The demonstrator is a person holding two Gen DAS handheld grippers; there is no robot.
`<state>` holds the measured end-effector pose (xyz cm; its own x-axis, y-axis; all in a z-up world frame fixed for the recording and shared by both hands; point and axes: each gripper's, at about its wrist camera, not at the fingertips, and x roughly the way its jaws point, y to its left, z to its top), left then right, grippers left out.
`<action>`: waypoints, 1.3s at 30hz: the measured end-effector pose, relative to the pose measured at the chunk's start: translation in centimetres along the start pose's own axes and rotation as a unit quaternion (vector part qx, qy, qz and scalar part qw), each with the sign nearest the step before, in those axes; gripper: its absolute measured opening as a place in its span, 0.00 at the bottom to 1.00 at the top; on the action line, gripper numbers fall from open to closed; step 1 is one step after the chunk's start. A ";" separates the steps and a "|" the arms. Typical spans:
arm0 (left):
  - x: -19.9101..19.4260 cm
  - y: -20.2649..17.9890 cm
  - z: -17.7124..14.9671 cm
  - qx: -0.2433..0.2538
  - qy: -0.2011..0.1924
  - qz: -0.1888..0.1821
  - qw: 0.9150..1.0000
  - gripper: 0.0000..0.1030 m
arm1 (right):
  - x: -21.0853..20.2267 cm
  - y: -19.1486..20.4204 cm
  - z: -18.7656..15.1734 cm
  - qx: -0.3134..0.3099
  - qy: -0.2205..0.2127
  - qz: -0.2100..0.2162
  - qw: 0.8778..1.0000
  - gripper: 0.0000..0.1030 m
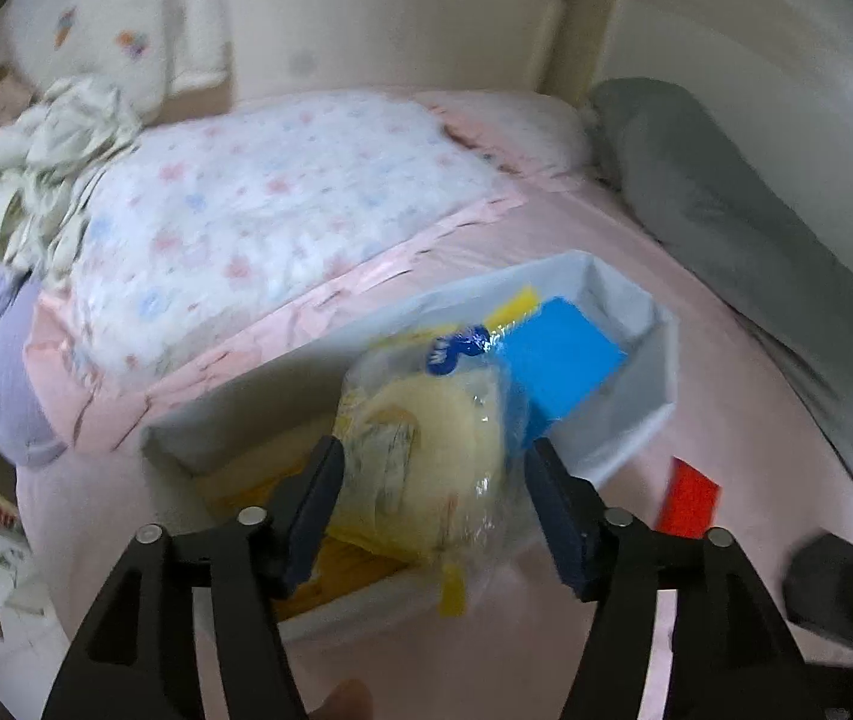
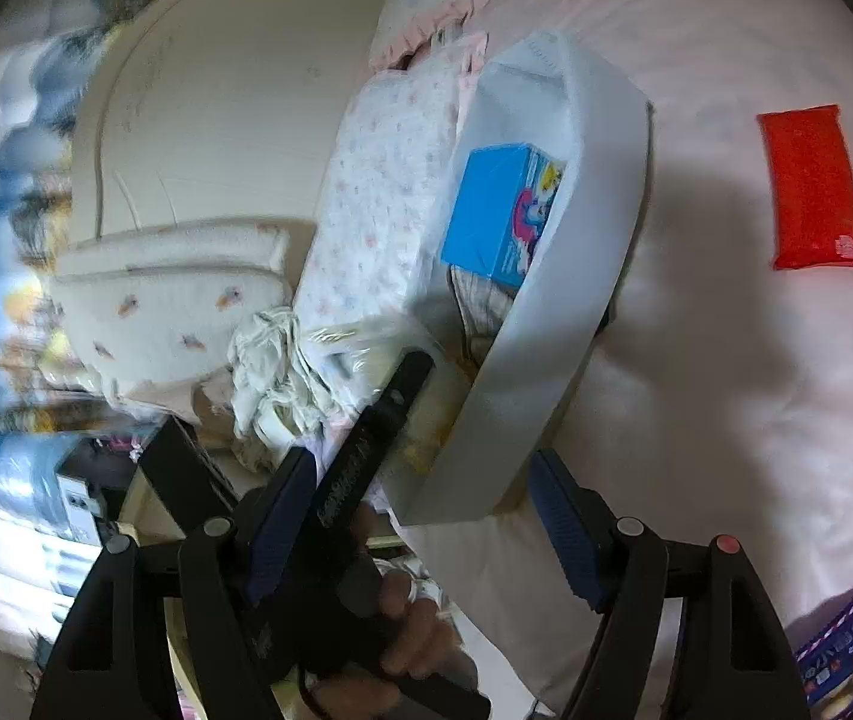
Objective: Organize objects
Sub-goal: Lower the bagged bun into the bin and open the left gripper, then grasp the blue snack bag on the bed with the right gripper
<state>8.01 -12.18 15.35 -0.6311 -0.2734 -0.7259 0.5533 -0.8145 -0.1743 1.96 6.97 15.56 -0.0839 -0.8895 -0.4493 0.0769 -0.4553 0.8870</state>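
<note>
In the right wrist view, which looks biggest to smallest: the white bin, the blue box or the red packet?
1. White bin, clearly largest.
2. Red packet and blue box look about alike; the box is partly hidden in the bin and the fisheye distorts, so no ranking between them.

Soft, fairly dim indoor light fills both views, with no hard highlights except small glints on the clear plastic bag (image 1: 426,444). Both fisheye frames bend straight lines and darken to black at the corners. Motion blur smears the left side of the right wrist view and the floral quilt (image 1: 258,222). A broad soft shadow lies on the pink bed sheet (image 2: 726,390) beside the white bin (image 2: 570,276).
</note>
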 end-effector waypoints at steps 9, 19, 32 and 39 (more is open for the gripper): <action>-5.1 -6.0 -0.9 0.115 -0.072 0.022 0.991 0.67 | -4.2 -0.6 0.3 -0.003 -0.060 -0.017 0.998 0.71; -5.2 -10.6 -3.2 0.210 -0.017 0.053 0.976 0.67 | -8.6 -2.5 -1.5 0.003 -0.073 -0.281 0.957 0.71; -4.4 -10.2 -4.2 0.170 0.078 -0.019 0.982 0.67 | -10.5 -5.9 -5.0 0.039 -0.030 -0.356 0.933 0.71; -5.9 -9.9 -4.1 0.163 0.073 -0.017 0.984 0.67 | -8.3 -10.1 -9.6 0.083 0.032 -0.387 0.918 0.69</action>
<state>8.50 -0.39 18.63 -0.5483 -0.1871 -0.8151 0.3154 -0.9489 0.0057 11.45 18.54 9.25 0.0102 -0.3059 -0.9520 -0.1342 -0.9439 0.3018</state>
